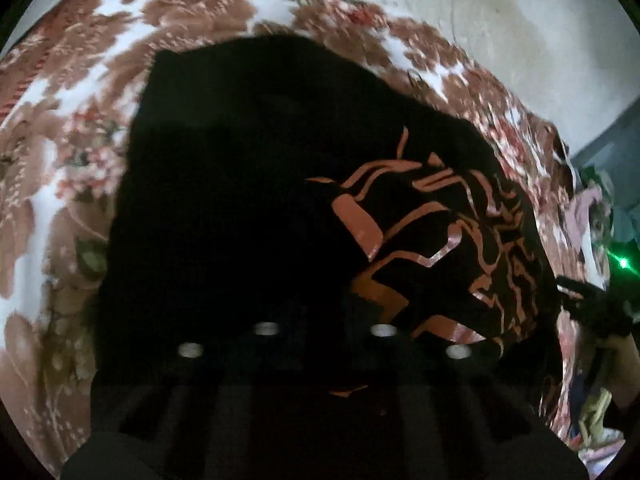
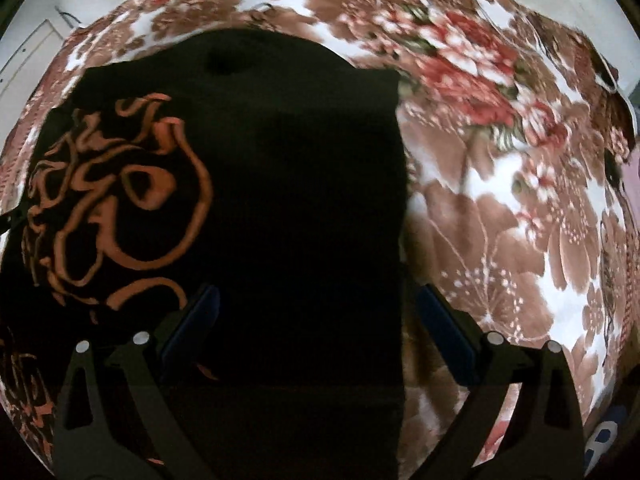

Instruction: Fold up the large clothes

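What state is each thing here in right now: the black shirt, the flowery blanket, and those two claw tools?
Black shirt: lying on the blanket, orange print facing up, one straight edge showing at its side.
Flowery blanket: spread out under the shirt.
Left gripper: shut, down at the shirt's dark cloth; whether it pinches any cloth cannot be told.
Right gripper: open wide, its fingers on either side of the shirt's edge, holding nothing.

2 wrist views, steeply downward, close over garment (image 1: pixel 240 168)
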`<action>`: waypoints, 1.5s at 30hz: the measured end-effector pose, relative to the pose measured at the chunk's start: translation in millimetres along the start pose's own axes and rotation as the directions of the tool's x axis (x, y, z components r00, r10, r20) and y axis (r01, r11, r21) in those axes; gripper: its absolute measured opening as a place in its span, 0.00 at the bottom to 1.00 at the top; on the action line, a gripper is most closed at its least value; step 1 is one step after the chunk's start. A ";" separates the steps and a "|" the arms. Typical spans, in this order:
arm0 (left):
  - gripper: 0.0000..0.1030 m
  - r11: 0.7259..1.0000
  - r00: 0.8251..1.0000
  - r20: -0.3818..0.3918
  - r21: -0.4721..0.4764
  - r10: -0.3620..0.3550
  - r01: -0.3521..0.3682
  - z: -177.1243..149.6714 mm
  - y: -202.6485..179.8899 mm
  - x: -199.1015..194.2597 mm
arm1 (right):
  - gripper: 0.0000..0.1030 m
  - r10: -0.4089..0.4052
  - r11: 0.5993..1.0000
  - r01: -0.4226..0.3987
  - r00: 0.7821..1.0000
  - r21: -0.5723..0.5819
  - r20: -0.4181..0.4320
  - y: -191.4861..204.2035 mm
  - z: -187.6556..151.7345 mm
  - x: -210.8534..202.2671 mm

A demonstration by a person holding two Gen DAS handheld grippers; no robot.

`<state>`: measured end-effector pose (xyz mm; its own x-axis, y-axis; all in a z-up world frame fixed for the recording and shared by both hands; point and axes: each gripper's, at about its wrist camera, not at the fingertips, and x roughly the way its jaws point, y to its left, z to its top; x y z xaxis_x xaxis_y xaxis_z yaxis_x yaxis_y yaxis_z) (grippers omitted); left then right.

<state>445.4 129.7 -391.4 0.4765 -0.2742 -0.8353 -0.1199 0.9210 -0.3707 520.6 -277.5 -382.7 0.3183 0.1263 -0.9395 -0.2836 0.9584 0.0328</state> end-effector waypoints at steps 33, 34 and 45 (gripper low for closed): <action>0.94 0.905 0.929 0.263 0.271 0.259 -0.329 9.6 -48.6 -45.1 | 0.95 0.040 0.998 -0.049 0.982 0.048 0.185 16.3 22.7 -35.3; 0.94 0.900 0.931 0.251 0.280 0.267 -0.333 6.6 -51.0 -35.2 | 0.95 0.044 0.998 -0.052 0.985 0.044 0.166 18.4 23.6 -25.3; 0.95 0.922 0.936 0.177 0.194 0.303 -0.335 -13.0 -15.4 -18.2 | 0.95 -0.068 0.997 0.070 0.988 -0.010 0.137 -25.7 -8.2 -1.3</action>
<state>427.3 116.9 -375.8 0.5642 0.0714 -0.8225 -0.1011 0.9947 0.0170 520.0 -304.4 -385.2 0.4581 0.0948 -0.8838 -0.2698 0.9622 -0.0366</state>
